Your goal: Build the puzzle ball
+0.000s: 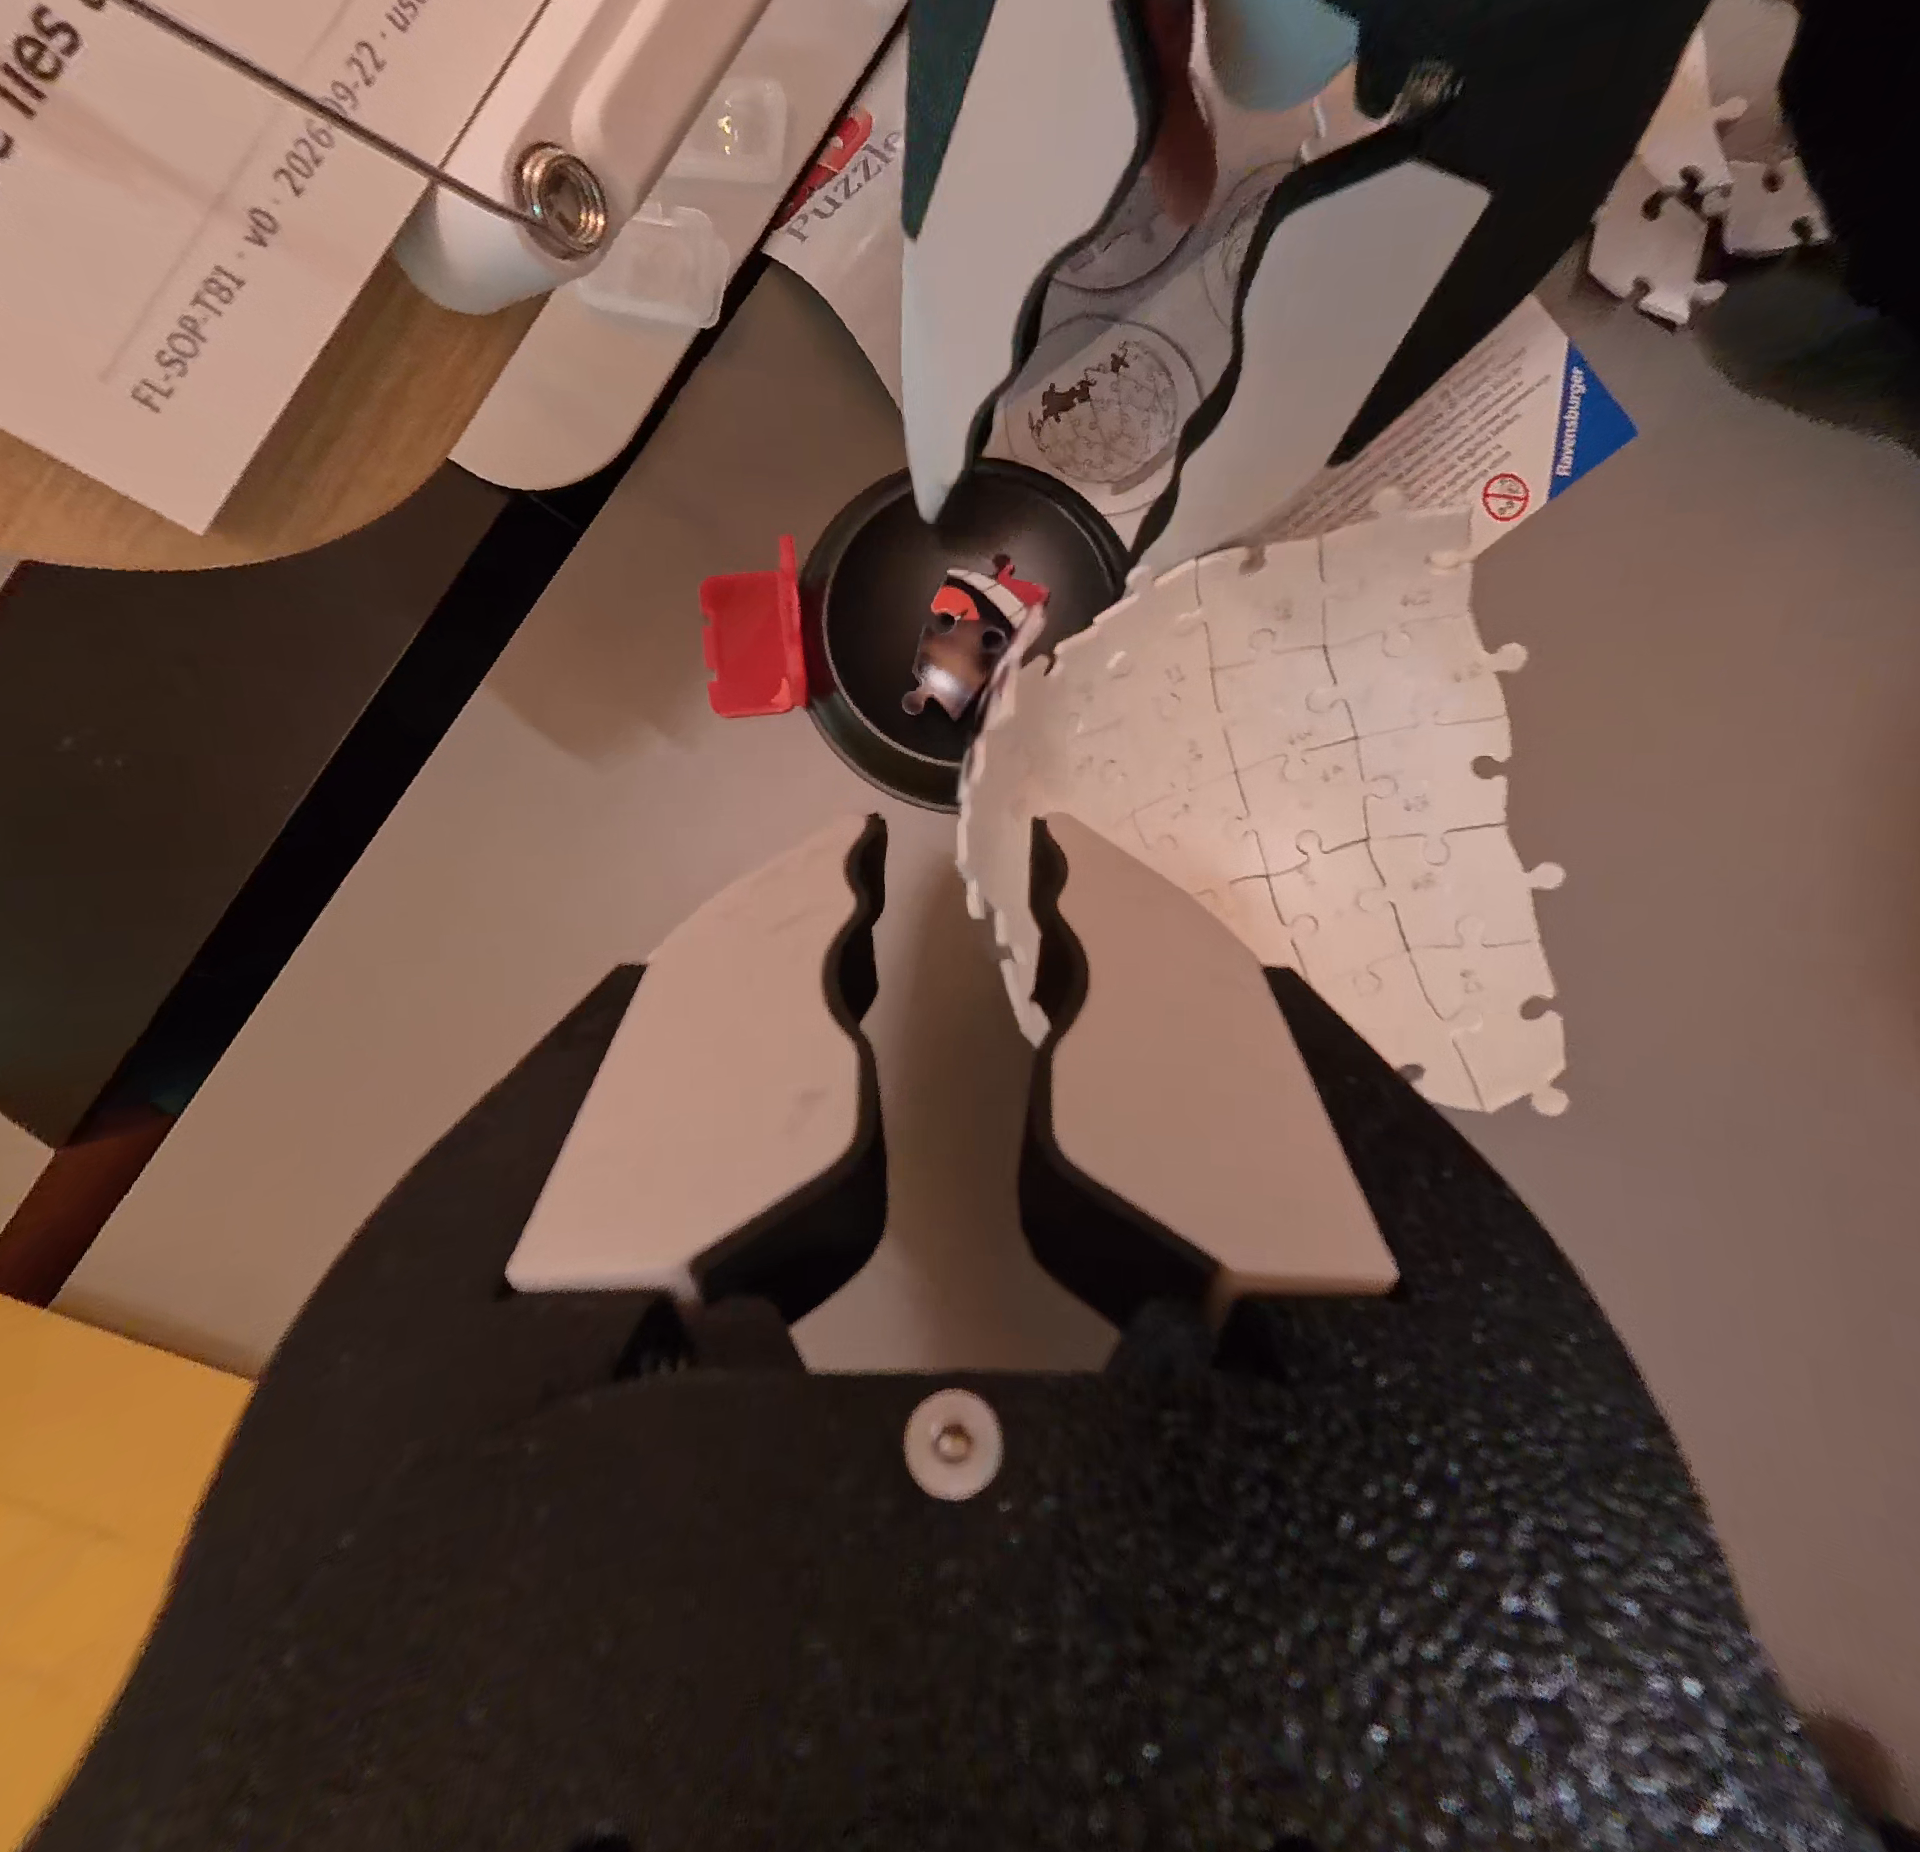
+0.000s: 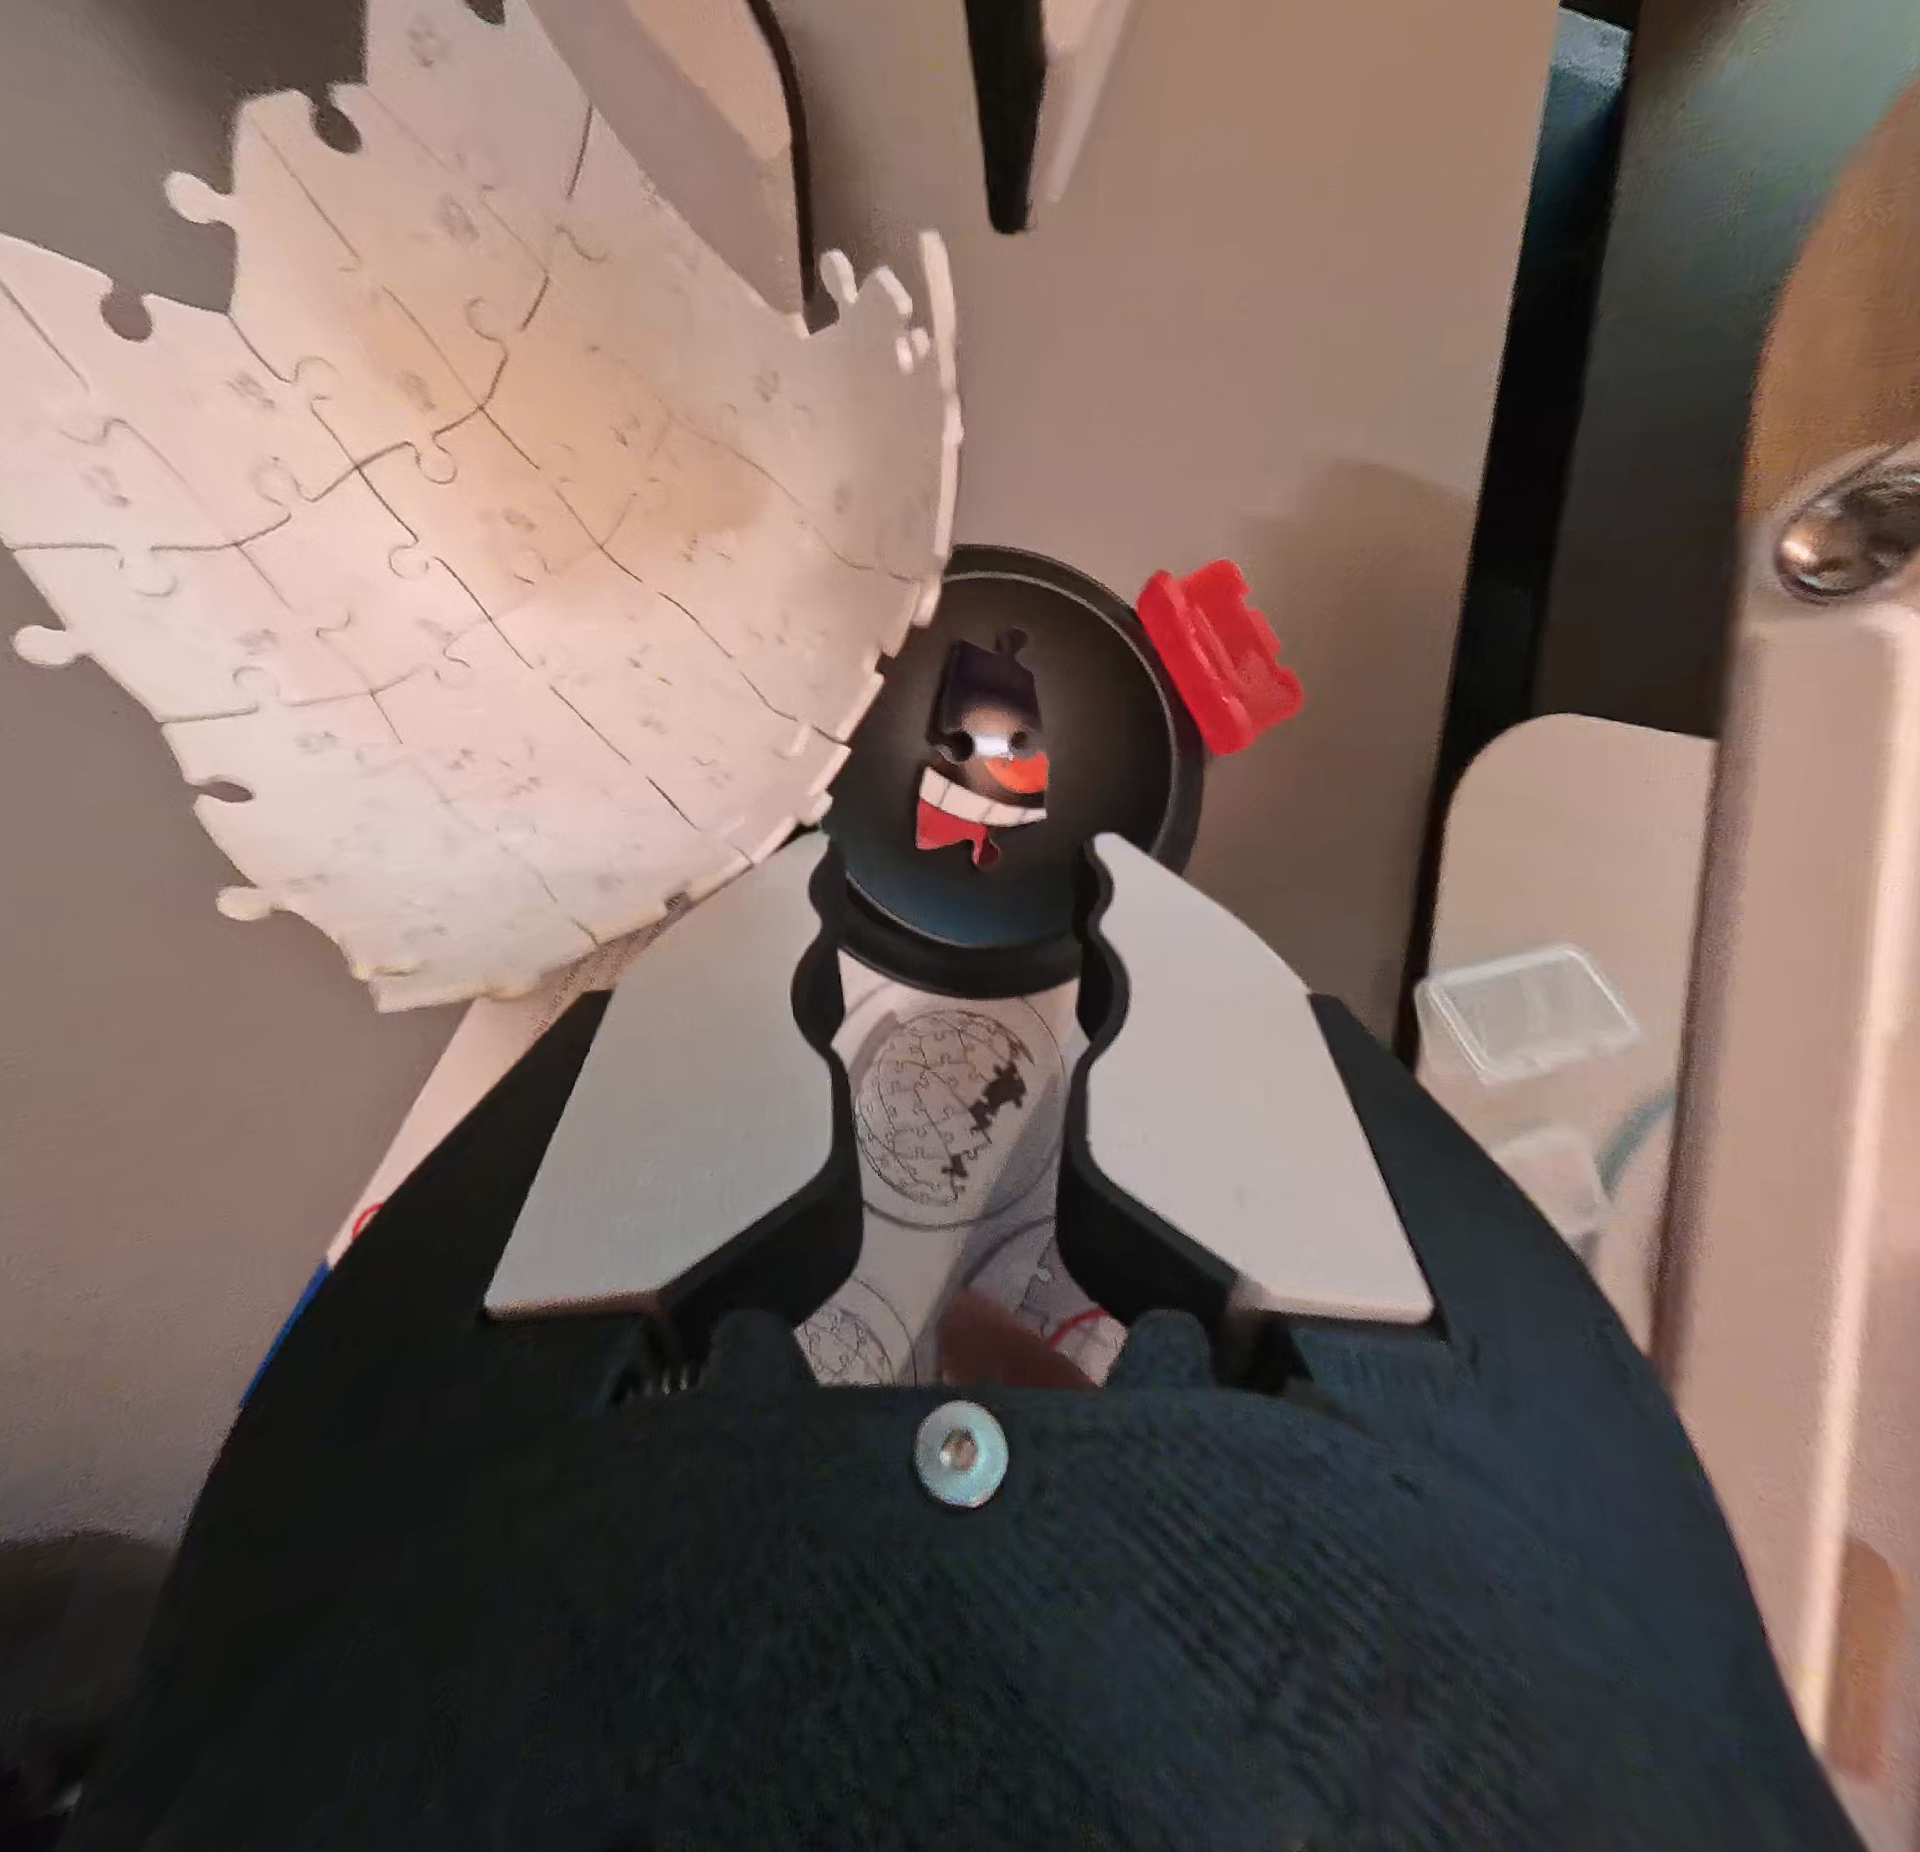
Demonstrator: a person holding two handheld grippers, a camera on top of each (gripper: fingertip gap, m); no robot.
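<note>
A curved white shell of joined puzzle pieces point(image 1: 1299, 763) shows its numbered inner side and leans at the rim of a round black stand point(image 1: 862, 742). One coloured puzzle piece point(image 1: 971, 639) lies inside the stand, and a red tab point(image 1: 753, 639) sticks out from its side. My left gripper point(image 1: 956, 846) is open, with the shell's edge in the gap against its right finger. My right gripper point(image 2: 961, 857) is open, its tips either side of the stand's near rim point(image 2: 1174, 763). The shell point(image 2: 468, 555), the piece point(image 2: 982, 763) and the tab point(image 2: 1221, 654) show in the right wrist view too.
A printed instruction sheet with globe drawings point(image 1: 1112, 410) lies under the right gripper, also in the right wrist view point(image 2: 956, 1116). Loose white pieces point(image 1: 1704, 213) sit at the far right. A clear plastic box point(image 2: 1527, 1013) and a paper sheet point(image 1: 208, 192) lie by the table edge. The red tab point(image 1: 753, 639) lies around 6 cm away from my right fingertips.
</note>
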